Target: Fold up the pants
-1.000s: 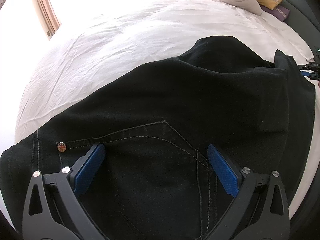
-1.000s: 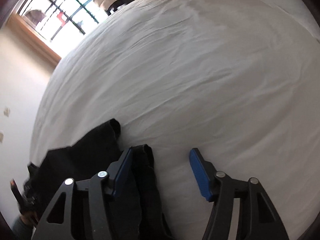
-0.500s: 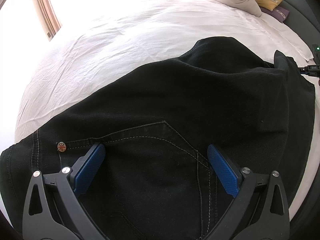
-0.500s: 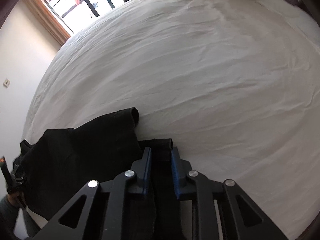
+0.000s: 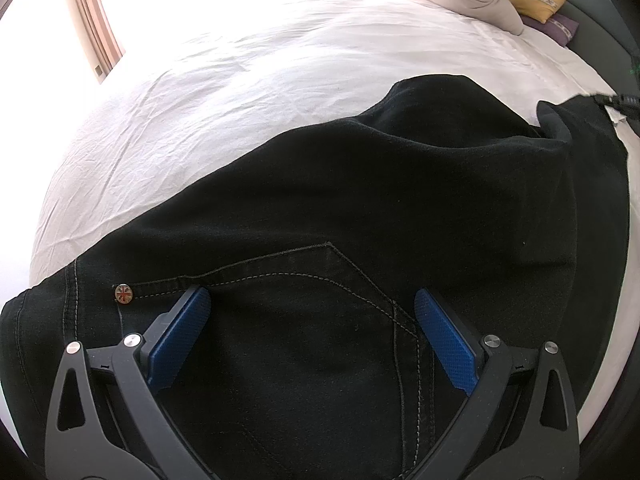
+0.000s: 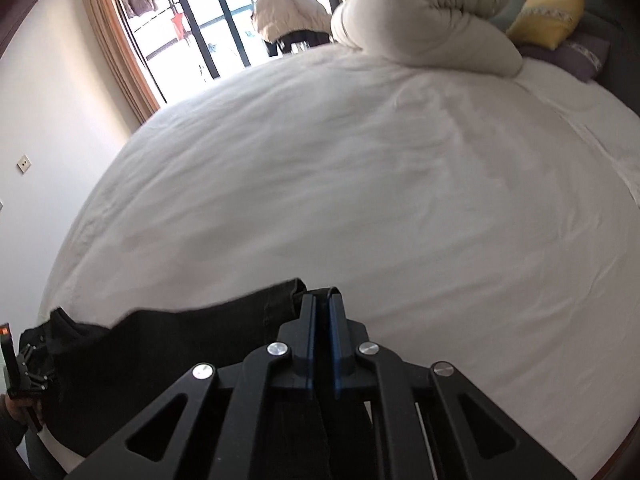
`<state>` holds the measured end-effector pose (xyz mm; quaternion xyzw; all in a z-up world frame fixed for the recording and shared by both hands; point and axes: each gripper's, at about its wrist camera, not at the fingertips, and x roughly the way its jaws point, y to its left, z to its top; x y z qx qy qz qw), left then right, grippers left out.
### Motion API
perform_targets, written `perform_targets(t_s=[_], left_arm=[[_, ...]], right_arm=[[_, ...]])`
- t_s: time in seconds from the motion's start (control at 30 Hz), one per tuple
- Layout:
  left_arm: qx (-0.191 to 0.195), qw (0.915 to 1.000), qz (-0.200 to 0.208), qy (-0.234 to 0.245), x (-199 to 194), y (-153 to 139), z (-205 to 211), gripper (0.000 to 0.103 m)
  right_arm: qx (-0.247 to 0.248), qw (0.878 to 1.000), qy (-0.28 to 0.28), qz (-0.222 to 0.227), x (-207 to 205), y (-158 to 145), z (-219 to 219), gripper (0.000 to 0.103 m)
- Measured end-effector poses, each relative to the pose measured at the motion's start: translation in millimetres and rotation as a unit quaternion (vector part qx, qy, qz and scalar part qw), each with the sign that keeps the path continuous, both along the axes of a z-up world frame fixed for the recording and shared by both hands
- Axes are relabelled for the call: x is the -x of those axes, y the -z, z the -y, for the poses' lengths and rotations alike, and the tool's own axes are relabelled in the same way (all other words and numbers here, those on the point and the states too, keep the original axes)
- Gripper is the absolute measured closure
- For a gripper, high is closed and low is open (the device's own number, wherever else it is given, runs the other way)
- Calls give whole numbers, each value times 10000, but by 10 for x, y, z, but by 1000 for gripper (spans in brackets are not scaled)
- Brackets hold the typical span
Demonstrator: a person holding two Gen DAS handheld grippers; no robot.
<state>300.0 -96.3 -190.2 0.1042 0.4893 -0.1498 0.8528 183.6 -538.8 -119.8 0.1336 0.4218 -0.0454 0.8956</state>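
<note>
Black jeans (image 5: 360, 180) lie spread over a white bed (image 5: 240, 80), waistband end nearest in the left wrist view, with a metal rivet (image 5: 123, 293) by the back pocket. My left gripper (image 5: 310, 294) hovers open over that pocket, its blue pads wide apart with nothing pinched. In the right wrist view my right gripper (image 6: 322, 300) is shut on the leg hem of the jeans (image 6: 180, 344), a thin fold of black cloth pinched between the pads and raised off the sheet. The lifted leg end shows at the right edge (image 5: 576, 128).
White sheet (image 6: 400, 200) stretches wide beyond the hem. A rolled duvet (image 6: 428, 20), a yellow pillow (image 6: 548, 16) and a purple pillow (image 6: 580, 56) sit at the head. A window (image 6: 208, 20) with curtains and a beige jacket (image 6: 292, 16) lie beyond the bed's far side.
My right gripper closed from wide open onto the jeans hem, then rose and tipped back, lifting the hem off the sheet. The left gripper has stayed open in place.
</note>
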Motion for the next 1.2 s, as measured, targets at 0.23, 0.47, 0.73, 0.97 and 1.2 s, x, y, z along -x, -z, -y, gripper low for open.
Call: perform_targets(t_s=[0.23, 0.47, 0.73, 0.97, 1.2], left_arm=[[13, 10000, 8, -2, 4, 3, -17, 0], [39, 10000, 85, 1, 16, 18, -37, 0], [17, 10000, 93, 0, 32, 18, -33, 0], [7, 10000, 97, 2, 27, 21, -28, 0], [3, 10000, 96, 2, 23, 24, -25, 0]], right_arm=[[30, 9922, 729, -1011, -472, 323, 274, 91], [-876, 9927, 813, -183, 373, 218, 529, 57], [-2041, 9729, 886, -625, 835, 794, 427, 57], [-2169, 9681, 1014, -737, 728, 840, 324, 79], [-1951, 9697, 1455, -197, 1034, 625, 226, 97]])
